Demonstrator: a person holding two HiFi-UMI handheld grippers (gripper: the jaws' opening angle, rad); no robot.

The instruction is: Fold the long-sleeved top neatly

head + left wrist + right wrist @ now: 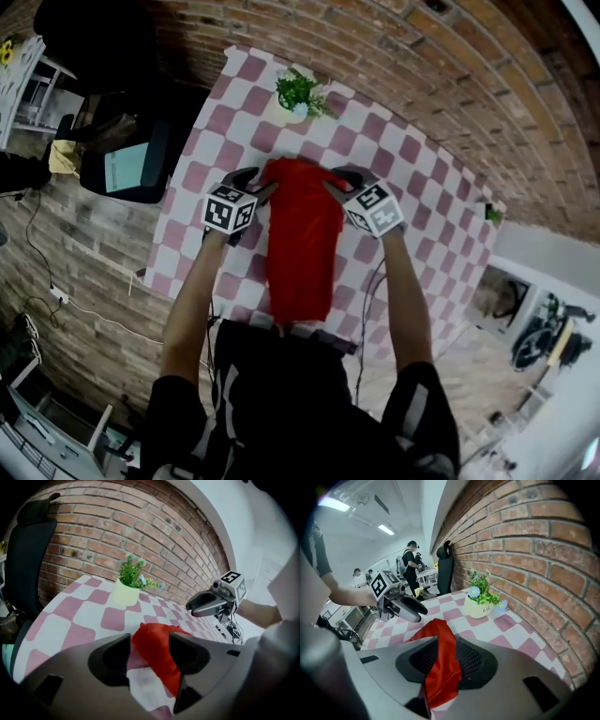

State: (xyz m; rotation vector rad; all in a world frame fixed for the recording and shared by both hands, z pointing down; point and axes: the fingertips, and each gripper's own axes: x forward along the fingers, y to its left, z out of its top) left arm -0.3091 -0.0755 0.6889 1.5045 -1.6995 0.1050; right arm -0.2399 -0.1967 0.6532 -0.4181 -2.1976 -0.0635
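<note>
The red long-sleeved top [300, 239] lies on the pink-and-white checked table [398, 155] as a long narrow strip that runs from the far side toward me. My left gripper [251, 185] is at the strip's far left corner and my right gripper [343, 185] at its far right corner. In the left gripper view the jaws [150, 651] stand wide apart, with the red cloth [161, 634] lying loose between them on the table. In the right gripper view a fold of the top [440, 637] hangs through the gap of the jaws [443, 656], and the pads stand a little off it.
A small potted plant [300, 94] in a pale pot stands at the table's far edge by the brick wall. A black office chair [122, 159] stands left of the table. Cables hang off the near edge. People stand far back in the right gripper view.
</note>
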